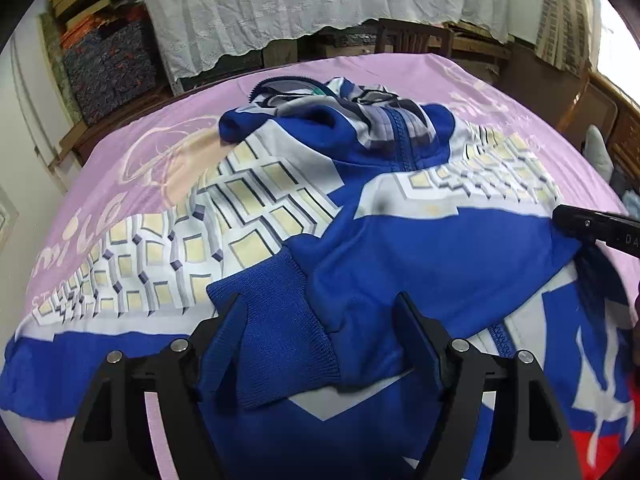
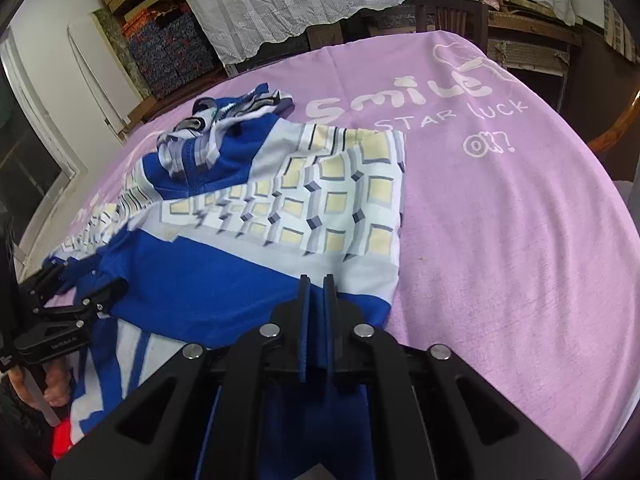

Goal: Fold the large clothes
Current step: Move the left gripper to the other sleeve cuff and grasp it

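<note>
Now | L gripper [image 1: 320, 312] tilted down, jaws apart over cuff [image 1: 276, 336] | R gripper [image 2: 318, 292] clamped on jacket [image 2: 224, 276]

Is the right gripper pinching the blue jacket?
Touching. The right wrist view shows the right gripper closed on a blue fold of the jacket, with fabric squeezed between its fingers.

One blue-and-white jacket [image 2: 240, 240] at centre, with one ribbed cuff [image 1: 276, 340] at 6 o'clock. One lilac sheet [image 2: 500, 240] underneath. Two black grippers: left gripper [image 1: 320, 344], right gripper [image 2: 316, 320]. One white lace cloth [image 1: 280, 12] at 12 o'clock. One wooden chair [image 2: 452, 12] beside it.
</note>
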